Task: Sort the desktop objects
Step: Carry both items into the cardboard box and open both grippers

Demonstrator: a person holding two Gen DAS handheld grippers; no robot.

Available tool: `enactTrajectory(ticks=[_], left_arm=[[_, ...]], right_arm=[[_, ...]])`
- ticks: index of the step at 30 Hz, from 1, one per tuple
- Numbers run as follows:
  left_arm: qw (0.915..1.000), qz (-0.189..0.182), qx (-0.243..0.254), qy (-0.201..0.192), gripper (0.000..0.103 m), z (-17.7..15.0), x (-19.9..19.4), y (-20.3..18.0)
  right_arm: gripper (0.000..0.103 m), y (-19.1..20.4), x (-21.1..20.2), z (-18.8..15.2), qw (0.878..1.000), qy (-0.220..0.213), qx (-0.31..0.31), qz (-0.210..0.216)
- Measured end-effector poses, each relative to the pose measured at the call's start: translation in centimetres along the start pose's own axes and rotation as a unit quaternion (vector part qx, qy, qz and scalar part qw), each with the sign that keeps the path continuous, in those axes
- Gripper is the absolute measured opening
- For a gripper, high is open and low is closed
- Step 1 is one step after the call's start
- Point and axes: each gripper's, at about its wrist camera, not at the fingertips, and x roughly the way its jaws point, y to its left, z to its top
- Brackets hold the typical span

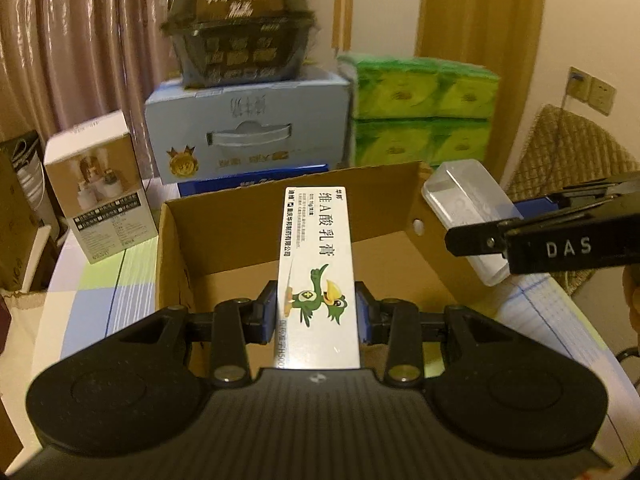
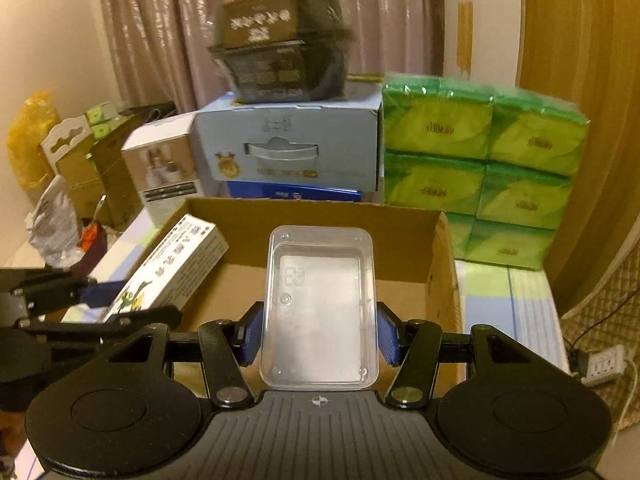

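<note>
My left gripper is shut on a long white ointment box with a green bird on it, held over the open cardboard box. My right gripper is shut on a clear plastic tray, held over the same cardboard box. In the right wrist view the ointment box and left gripper show at the left. In the left wrist view the tray and right gripper show at the right.
Behind the cardboard box stand a blue carton with a dark food container on top, green tissue packs and a white product box. The table has a checked cloth. A power strip lies at the right.
</note>
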Motion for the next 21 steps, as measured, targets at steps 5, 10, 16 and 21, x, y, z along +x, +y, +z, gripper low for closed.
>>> enactTrajectory(ticks=[5, 10, 16, 21], left_arm=[[0.9998, 0.003, -0.011, 0.015, 0.033, 0.4, 3.3, 1.4], [0.9994, 0.002, -0.010, 0.033, 0.033, 0.4, 5.5, 1.8], [0.9992, 0.009, -0.016, 0.035, 0.037, 0.4, 6.5, 2.0], [0.9993, 0.019, -0.024, 0.020, 0.038, 0.5, 5.2, 2.7]], right_arm=[[0.053, -0.4, 3.6, 0.3, 1.000, 0.020, -0.001, 0.001], [0.053, -0.8, 5.9, -0.5, 0.999, 0.036, 0.008, 0.002], [0.053, -1.4, 7.0, -0.9, 0.999, 0.045, 0.015, 0.002], [0.054, -1.2, 7.3, -1.1, 0.999, 0.049, 0.015, 0.003]])
